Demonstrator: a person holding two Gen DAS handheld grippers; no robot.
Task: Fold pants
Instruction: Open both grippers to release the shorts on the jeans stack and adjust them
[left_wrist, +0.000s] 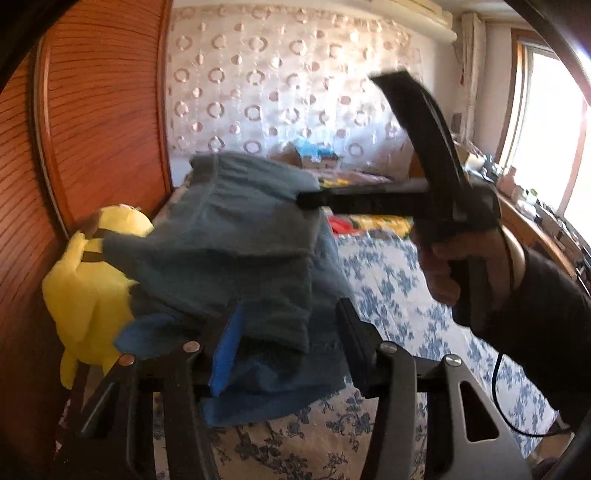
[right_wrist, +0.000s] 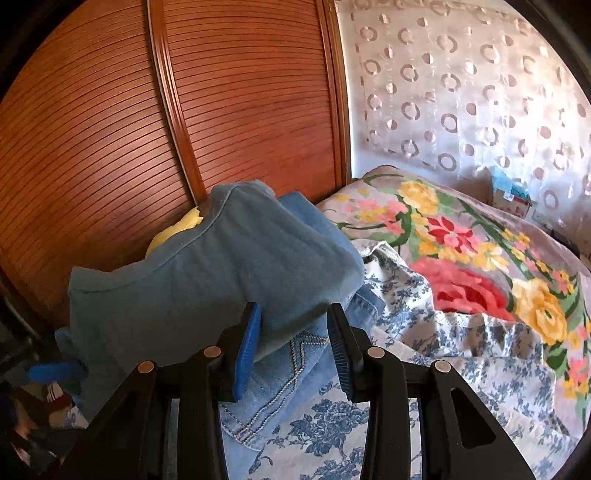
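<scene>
pants (right_wrist: 207, 266): folded teal bundle, lifted over the floral bedsheet (right_wrist: 332, 424)
left gripper (left_wrist: 288, 332): jaws clamping one end
right gripper (right_wrist: 293, 332): jaws pinching the other
tip: lower both ends level, keep folds aligned

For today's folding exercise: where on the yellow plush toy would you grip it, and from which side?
Grip the yellow plush toy on its bare lower body, coming from the bed side: the wooden panel backs it, and the blue pants drape over its top.

The pants (right_wrist: 207, 266), blue denim with lighter stitched seams, are bunched in a thick fold with the faded inner side outward, lifted at one end above the floral bed (right_wrist: 317, 417).
</scene>
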